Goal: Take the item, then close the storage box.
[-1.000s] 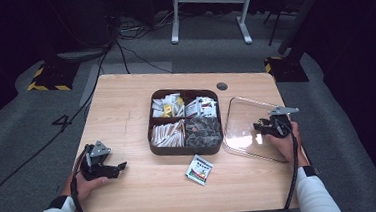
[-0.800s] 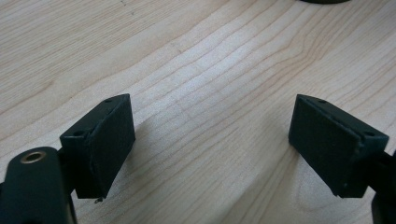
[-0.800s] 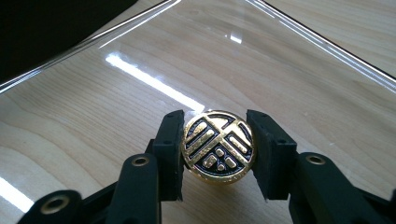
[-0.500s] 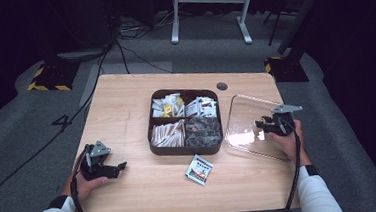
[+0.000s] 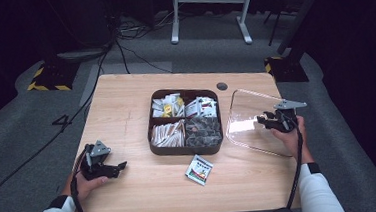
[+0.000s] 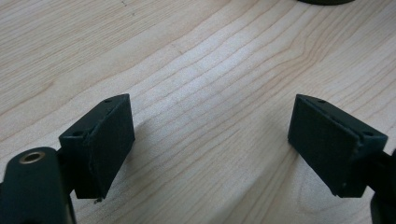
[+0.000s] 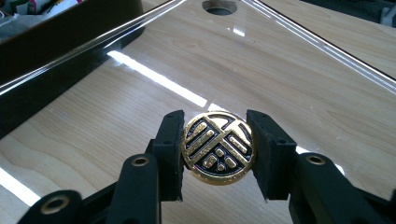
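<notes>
Nearest, in the right gripper view: right gripper clenched on a round gold-and-black knob, the knob's lower edge hidden behind the jaws. Beneath, a clear lid, edges cut off. Farther left, dark compartment box, contents hard to make out. Left gripper released over bare table.
</notes>
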Motion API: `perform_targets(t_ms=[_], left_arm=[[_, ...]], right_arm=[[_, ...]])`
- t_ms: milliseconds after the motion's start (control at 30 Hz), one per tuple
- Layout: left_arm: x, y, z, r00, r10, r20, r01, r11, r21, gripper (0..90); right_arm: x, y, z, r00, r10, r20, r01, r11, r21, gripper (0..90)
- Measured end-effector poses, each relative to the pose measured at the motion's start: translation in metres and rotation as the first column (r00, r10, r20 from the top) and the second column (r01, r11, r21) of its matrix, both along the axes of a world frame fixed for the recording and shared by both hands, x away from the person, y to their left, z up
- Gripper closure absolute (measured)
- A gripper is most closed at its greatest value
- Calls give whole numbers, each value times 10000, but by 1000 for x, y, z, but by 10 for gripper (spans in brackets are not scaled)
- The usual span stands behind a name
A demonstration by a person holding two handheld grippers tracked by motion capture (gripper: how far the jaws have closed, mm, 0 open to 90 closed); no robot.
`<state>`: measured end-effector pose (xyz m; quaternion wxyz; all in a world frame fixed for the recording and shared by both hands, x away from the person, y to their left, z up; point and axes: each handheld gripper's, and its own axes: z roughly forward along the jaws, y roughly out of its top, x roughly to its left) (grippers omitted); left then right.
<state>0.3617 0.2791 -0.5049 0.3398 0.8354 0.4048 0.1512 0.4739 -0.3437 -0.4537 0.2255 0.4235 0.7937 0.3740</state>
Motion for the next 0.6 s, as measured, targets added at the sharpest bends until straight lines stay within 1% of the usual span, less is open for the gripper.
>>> perform_targets(t_ms=[133,333,500,600], left_arm=[[0,0,0,10000,46,-21,-46,10000,-44,149],[0,0,0,10000,7,-16,-7,10000,-20,149],[0,0,0,10000,13,15,-13,10000,-8,149],[0,0,0,10000,69,-7,-69,10000,-66,149]], right_arm=[[0,1,5,9999,105,72,-105,9999,39,593],[1,7,19,9993,235,280,-234,9997,-47,593],[4,16,29,9985,431,345,-424,9989,-205,594],[6,21,34,9979,503,412,-496,9986,-193,593]])
